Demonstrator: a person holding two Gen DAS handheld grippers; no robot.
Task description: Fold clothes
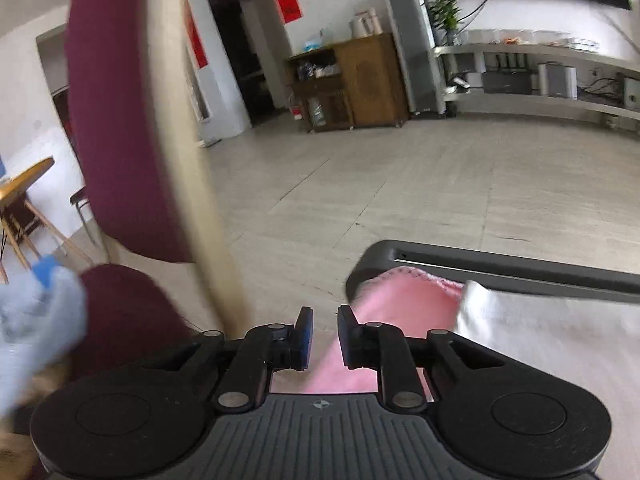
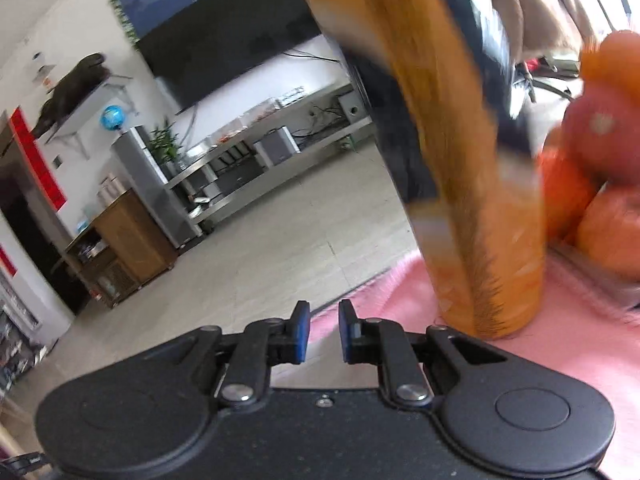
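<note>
In the left wrist view my left gripper [image 1: 324, 330] is open and empty, held above the near edge of a pink cloth [image 1: 400, 304] that lies on a dark table [image 1: 500, 264]. A white garment [image 1: 540, 320] lies over the pink cloth to the right. In the right wrist view my right gripper [image 2: 324, 330] is open and empty, above the edge of the same pink cloth [image 2: 560, 328]. No garment is between either pair of fingers.
A maroon chair [image 1: 120, 120] with a pale wooden post [image 1: 188, 140] stands close on the left. A blurred light-blue object [image 1: 40, 320] is at far left. An orange bottle [image 2: 480, 200] and oranges [image 2: 608, 200] stand on the pink cloth at right. Open tiled floor [image 1: 400, 184] lies ahead.
</note>
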